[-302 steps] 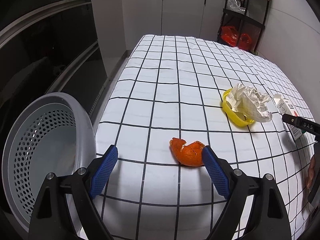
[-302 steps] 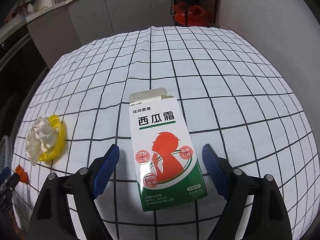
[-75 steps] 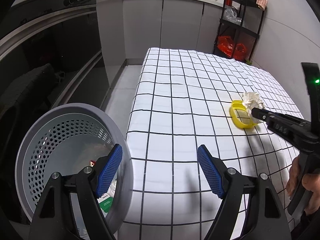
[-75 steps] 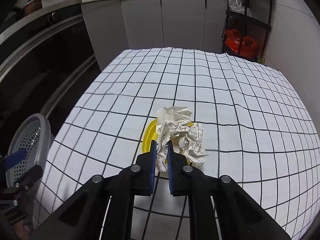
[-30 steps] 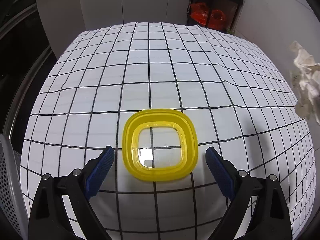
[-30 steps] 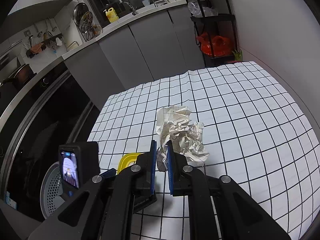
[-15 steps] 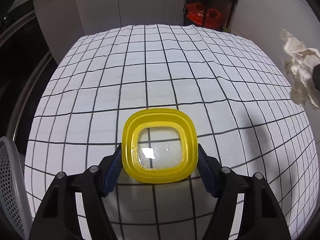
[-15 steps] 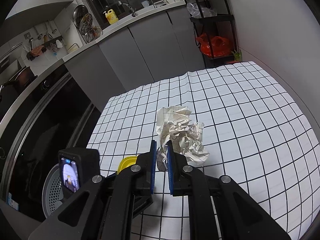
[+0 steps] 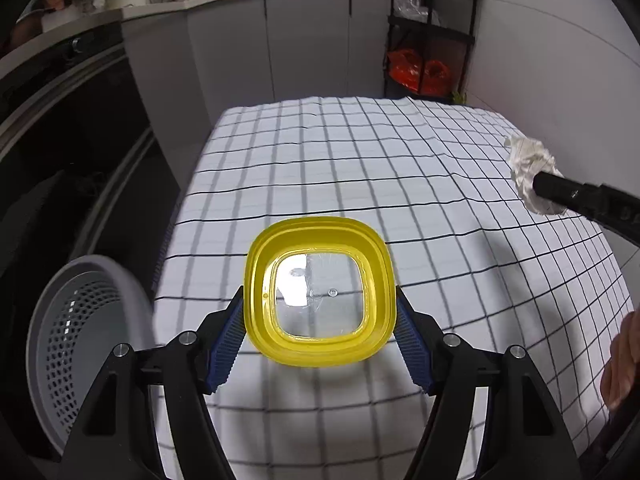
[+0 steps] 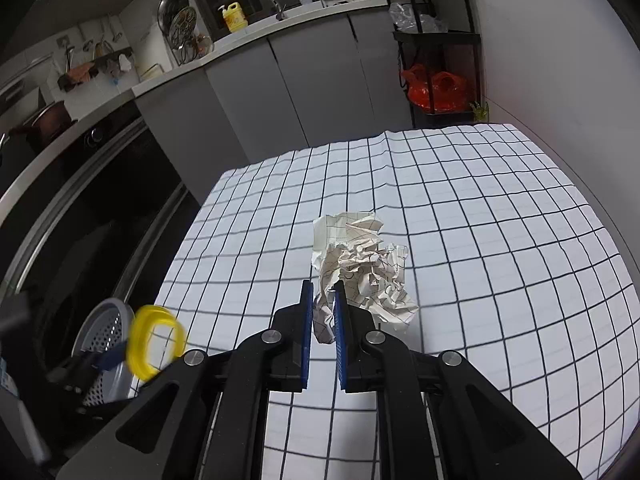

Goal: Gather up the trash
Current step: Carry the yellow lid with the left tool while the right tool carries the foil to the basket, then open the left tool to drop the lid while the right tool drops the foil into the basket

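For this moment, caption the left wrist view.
Left gripper clamps yellow lid above checked tablecloth, grey basket alongside.

A table (image 9: 360, 184) covered by a white cloth with a black grid (image 10: 500, 240) fills both views, its far edge rippled near the grey cabinets. The visible cloth carries only shadows. A grey perforated basket (image 9: 80, 340) stands off its left edge.

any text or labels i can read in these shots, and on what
None can be read.
Yellow bottle on the counter: has a label, too small and blurred to read.
Crumpled paper in the right gripper: printed grid lines only, no legible writing.
Yellow lid in the left gripper: no lettering visible.
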`<state>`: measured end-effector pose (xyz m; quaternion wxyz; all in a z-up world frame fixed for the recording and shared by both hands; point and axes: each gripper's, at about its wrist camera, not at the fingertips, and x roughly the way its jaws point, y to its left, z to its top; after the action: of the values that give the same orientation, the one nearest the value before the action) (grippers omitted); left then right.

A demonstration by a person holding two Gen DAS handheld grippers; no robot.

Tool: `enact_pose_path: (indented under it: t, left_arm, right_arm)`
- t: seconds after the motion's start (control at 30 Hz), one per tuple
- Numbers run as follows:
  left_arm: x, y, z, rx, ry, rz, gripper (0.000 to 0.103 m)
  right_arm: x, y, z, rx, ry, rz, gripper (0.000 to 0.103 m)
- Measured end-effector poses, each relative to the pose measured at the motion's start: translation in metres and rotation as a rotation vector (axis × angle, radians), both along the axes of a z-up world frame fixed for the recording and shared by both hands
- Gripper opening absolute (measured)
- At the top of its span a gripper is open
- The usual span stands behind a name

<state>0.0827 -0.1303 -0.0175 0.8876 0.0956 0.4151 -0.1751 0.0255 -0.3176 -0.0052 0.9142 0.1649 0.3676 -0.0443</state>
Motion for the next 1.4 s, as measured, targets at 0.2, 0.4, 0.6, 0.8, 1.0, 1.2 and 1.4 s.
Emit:
enact_pose_path:
  t: [0.2, 0.4, 0.6, 0.8, 1.0, 1.2, 1.4]
  left_arm:
    - [-0.016, 0.062, 0.02, -0.021, -0.053, 0.052, 0.067]
    - [-0.024, 0.122, 0.016, -0.028, -0.091, 0.131, 0.067]
    - [-0.028, 0.173, 0.009, -0.024, -0.106, 0.201, 0.067]
    - [-0.024, 0.217, 0.014, -0.038, -0.107, 0.261, 0.067]
    - [-0.019, 0.249, 0.026, -0.063, -0.117, 0.31, 0.067]
    - [-0.014, 0.27, 0.021, -0.038, -0.106, 0.367, 0.067]
    - [-0.005, 0.291, 0.013, -0.057, -0.067, 0.417, 0.068]
  right_arm:
    - [-0.012, 0.039, -0.004, -0.016, 0.012, 0.032, 0.01]
    - [-0.016, 0.099, -0.006, -0.034, 0.017, 0.106, 0.01]
    - [-0.007, 0.165, -0.011, -0.027, 0.021, 0.195, 0.01]
    - [0.009, 0.234, -0.014, -0.024, 0.025, 0.29, 0.01]
    - [0.024, 0.289, -0.009, -0.042, 0.017, 0.379, 0.01]
    - [0.038, 0.315, -0.015, -0.049, 0.038, 0.439, 0.01]
    - [0.052, 0.332, -0.019, -0.055, 0.047, 0.485, 0.01]
